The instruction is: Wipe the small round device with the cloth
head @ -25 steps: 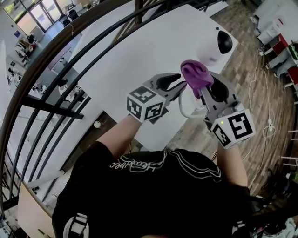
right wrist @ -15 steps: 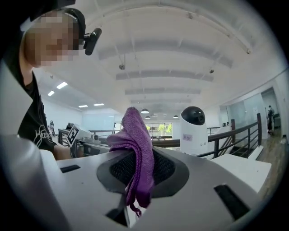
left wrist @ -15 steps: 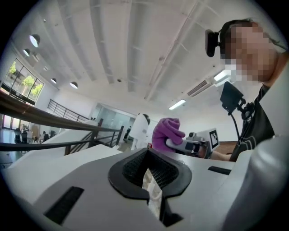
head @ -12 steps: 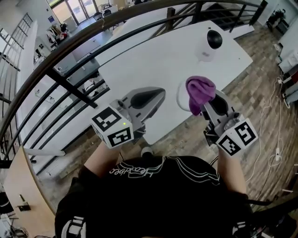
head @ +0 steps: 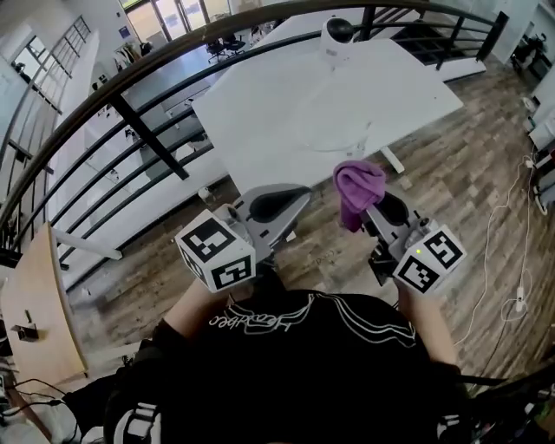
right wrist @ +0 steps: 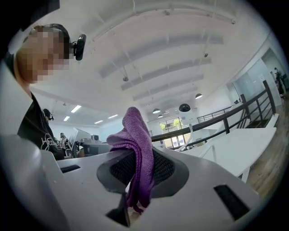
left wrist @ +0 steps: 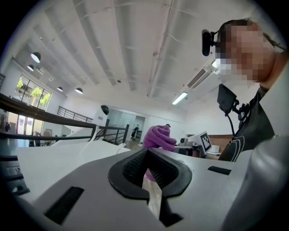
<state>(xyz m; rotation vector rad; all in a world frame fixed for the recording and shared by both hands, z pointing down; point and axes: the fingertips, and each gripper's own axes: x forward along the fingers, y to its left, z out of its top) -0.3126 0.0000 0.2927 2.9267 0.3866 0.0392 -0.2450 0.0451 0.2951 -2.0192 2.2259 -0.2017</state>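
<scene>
The left gripper (head: 293, 201) was held level over the wooden floor (head: 451, 165). Its jaws were pressed together with nothing caught between them, as was shown plainly in the left gripper view. The right gripper (head: 375, 212) was held beside it, a little apart, and the purple cloth (head: 357, 186) was pinched between its jaws. The cloth was bunched up above the jaw tips, and a short end was seen hanging below them in the right gripper view. Both grippers were kept on the near side of the white table (head: 260, 121), clear of its edge.

The small round device (head: 338, 33), white with a dark dome, was seen standing at the far edge of the table, well apart from the cloth and from both grippers. The table top was shown as a plain white sheet set at an angle across the boards.

A black railing (head: 130, 117) was run past the far and left sides of the table, and a lower level with desks was seen beyond it. Tall windows (head: 165, 17) were set in the far wall. A pale beamed ceiling (left wrist: 135, 45) with round lamps (left wrist: 36, 57) was shown in the gripper views. Thin white cables (head: 507, 269) were laid loose on the floor at the right.
</scene>
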